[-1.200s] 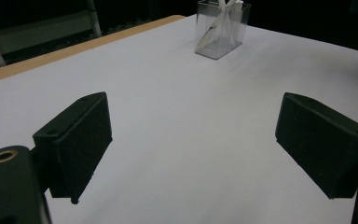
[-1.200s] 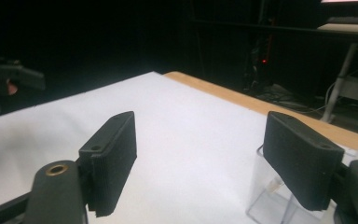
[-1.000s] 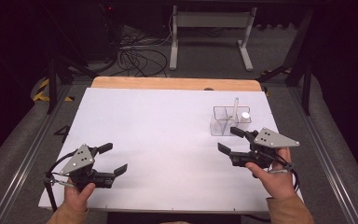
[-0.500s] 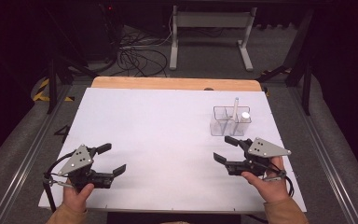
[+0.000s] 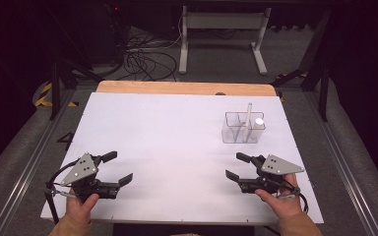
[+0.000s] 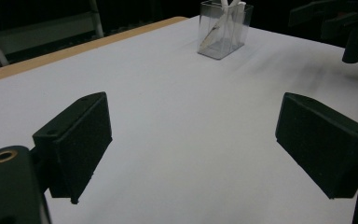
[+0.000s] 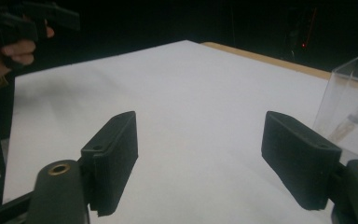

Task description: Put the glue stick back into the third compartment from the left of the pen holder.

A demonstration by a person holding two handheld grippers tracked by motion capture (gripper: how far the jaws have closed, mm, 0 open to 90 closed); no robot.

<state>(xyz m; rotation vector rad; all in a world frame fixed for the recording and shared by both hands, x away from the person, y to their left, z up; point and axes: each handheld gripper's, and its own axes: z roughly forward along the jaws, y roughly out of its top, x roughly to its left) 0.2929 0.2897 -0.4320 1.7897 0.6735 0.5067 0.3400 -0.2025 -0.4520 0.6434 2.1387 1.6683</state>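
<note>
The left gripper (image 5: 119, 168) sits near the front left corner of the table (image 5: 167, 128), its jaws spread wide with nothing between them; in the left gripper view the same gripper (image 6: 193, 149) frames only bare white tabletop. The right gripper (image 5: 237, 166) is held near the front right corner, jaws likewise wide apart and empty, and in the right gripper view it (image 7: 198, 163) also looks across plain white surface. Both are released, touching nothing, each gripped from behind by a hand at the front edge. Between the two grippers lies a broad stretch of open white top, and more free room runs back toward the wooden strip (image 5: 177, 87) along the far edge. The clear box (image 5: 242, 128) stands on the right side of the table, beyond the right gripper and apart from it, near the right edge but not at it. It is a see-through, straight-walled container, upright, with inner dividers, and it holds a pale stick (image 5: 248, 114) that leans up above its rim and a small white-capped item (image 5: 259, 121) beside it. In the left gripper view the box (image 6: 223, 29) shows far off near the back; in the right gripper view its wall (image 7: 349, 107) rises just beyond the right-hand jaw.
</note>
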